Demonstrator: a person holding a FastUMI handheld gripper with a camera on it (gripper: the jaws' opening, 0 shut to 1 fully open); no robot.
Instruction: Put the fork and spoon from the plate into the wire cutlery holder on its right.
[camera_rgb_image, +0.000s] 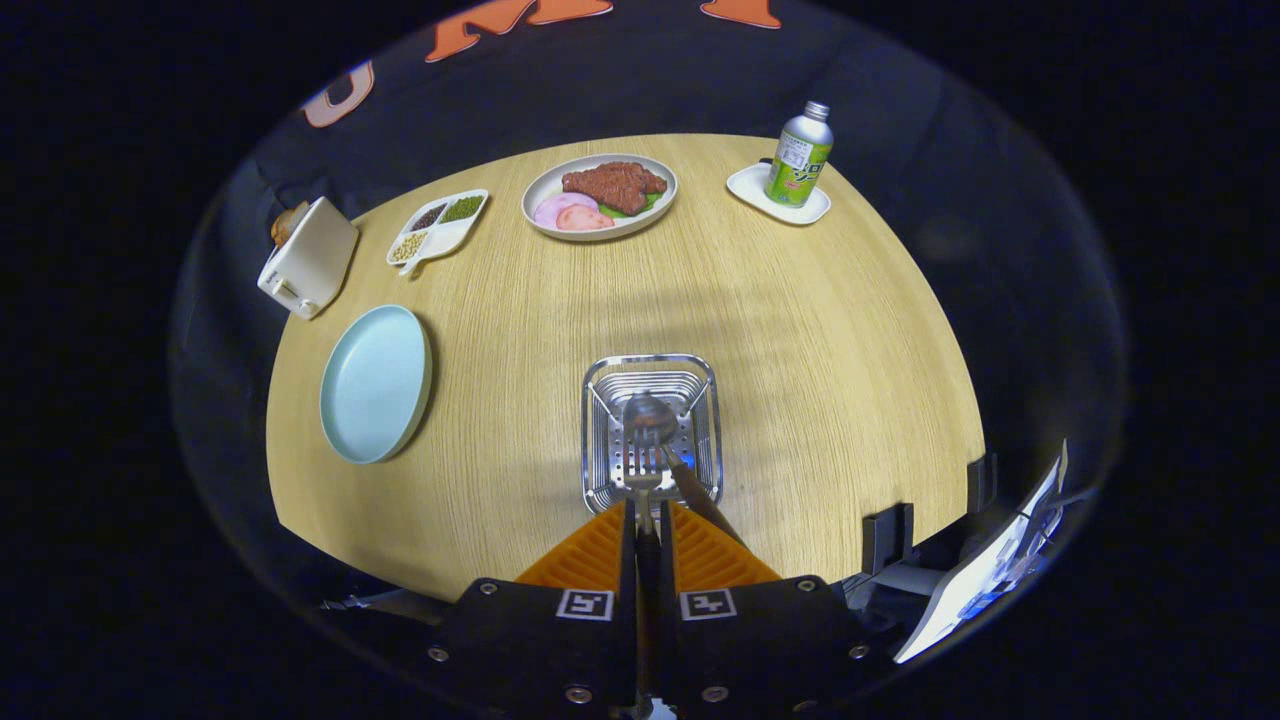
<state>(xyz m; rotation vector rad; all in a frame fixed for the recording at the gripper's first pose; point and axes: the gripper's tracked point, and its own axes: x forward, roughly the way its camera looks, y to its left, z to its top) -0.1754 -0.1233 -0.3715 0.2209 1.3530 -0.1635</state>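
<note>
The tool pinches the fork tight, tines down over the wire holder, low in the frame, ready to drop beside the spoon.

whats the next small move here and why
Probably lower the tongs a little and then open them. Their fingers are closed on the thin metal handle of the silver fork, whose tines hang over the open top of the square wire cutlery holder. The silver spoon already sits inside, and the round pale blue plate to the left is bare.
</note>
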